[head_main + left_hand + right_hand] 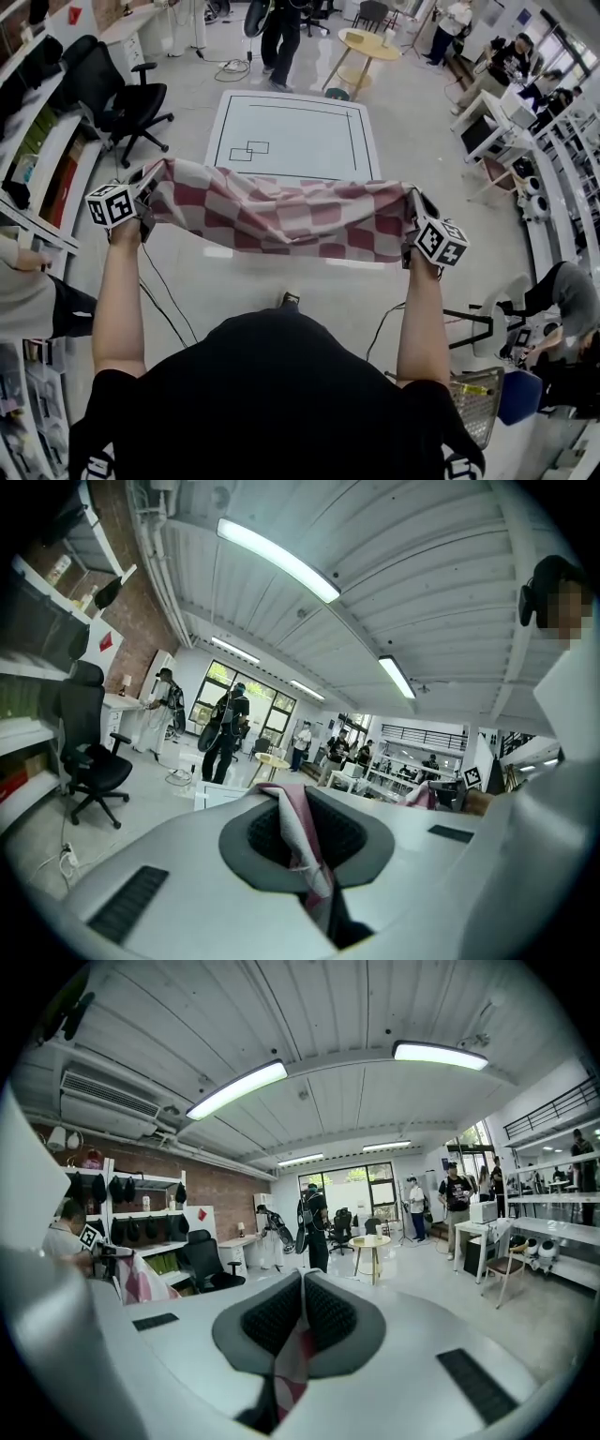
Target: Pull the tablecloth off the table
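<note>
The left tongs (148, 186) and right tongs (413, 204), each clamped on a corner of the checked tablecloth (281, 223), hold it stretched in the air before the bare white bench (291, 131). A level hold and firm grips should prevent sagging or slipping.

There is one red and white checked tablecloth (281, 220). There are two grippers, the left gripper (148, 187) and the right gripper (414, 208). There is one white table (309, 112) in the middle, one small round yellow table (367, 42) far away, and one black chair (117, 94) on the left.
</note>
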The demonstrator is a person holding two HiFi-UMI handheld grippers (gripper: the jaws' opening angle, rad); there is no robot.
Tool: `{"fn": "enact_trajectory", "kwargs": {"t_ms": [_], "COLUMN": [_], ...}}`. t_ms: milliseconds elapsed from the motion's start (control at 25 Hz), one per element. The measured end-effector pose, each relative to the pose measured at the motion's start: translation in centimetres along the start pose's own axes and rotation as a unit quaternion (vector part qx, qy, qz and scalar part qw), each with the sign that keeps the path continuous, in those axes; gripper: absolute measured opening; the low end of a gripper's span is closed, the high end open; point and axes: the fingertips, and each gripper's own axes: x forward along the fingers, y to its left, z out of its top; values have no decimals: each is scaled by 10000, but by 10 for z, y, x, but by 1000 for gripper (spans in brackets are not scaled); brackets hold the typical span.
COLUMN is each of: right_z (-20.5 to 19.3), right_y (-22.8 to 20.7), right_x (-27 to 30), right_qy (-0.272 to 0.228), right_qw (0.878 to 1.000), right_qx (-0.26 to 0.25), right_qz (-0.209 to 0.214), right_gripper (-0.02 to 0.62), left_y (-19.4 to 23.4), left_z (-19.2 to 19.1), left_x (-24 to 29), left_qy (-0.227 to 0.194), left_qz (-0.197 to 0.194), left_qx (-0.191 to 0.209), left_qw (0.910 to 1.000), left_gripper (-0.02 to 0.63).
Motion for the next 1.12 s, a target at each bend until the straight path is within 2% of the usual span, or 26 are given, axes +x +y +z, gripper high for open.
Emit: {"fn": "enact_trajectory", "kwargs": {"t_ms": [280, 1120], "right_z": [22, 18], "right_y": [13, 7], "right_x": [-2, 1], "right_qy": [-69, 6], "right_qw": [9996, 9998], "right_qx": [-252, -173], "right_qz": [55, -37], "right_gripper": [29, 29], "left_y": [-7, -1], "left_z": [8, 8], "left_x": [8, 18], "left_qy": [81, 105], "left_qz": [-51, -53], "left_qx": [-360, -309], "left_qw": [9993, 9995], "left_gripper": [33, 33]}}
